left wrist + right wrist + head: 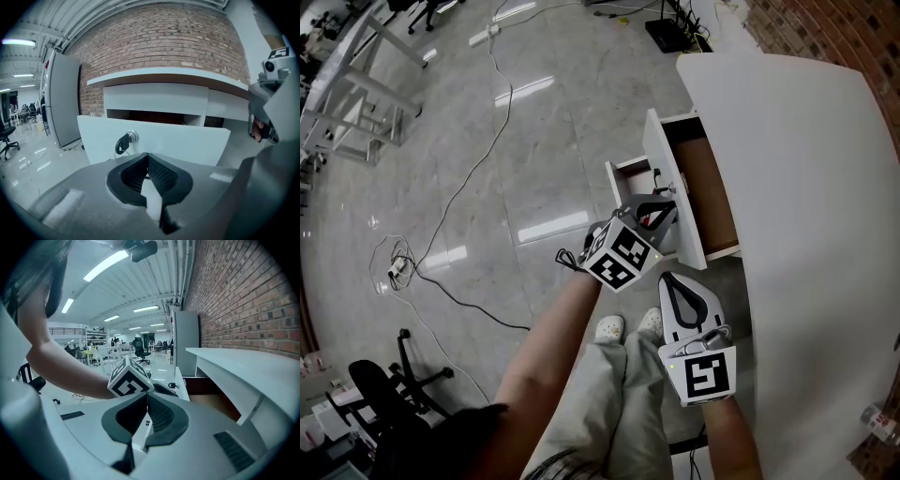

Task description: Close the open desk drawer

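Desk drawer point(666, 150) stands pulled out from under the white desk point(806, 169), with both grippers clenched and empty.
The drawer's white front faces out over the grey floor point(487, 187), and the head view shows its brown inside. A dark-headed key point(123, 143) sits in the lock on the front. The left gripper point(664, 208) has its jaws pressed together with nothing between them. Its tips are just before the outer face of the drawer front, below the lock in its own view; whether they touch the panel cannot be told. The right gripper point(670, 279), jaws likewise together on nothing, hangs nearer the person, beside the drawer's near end and the desk edge. Cables point(398, 265) trail across the floor.
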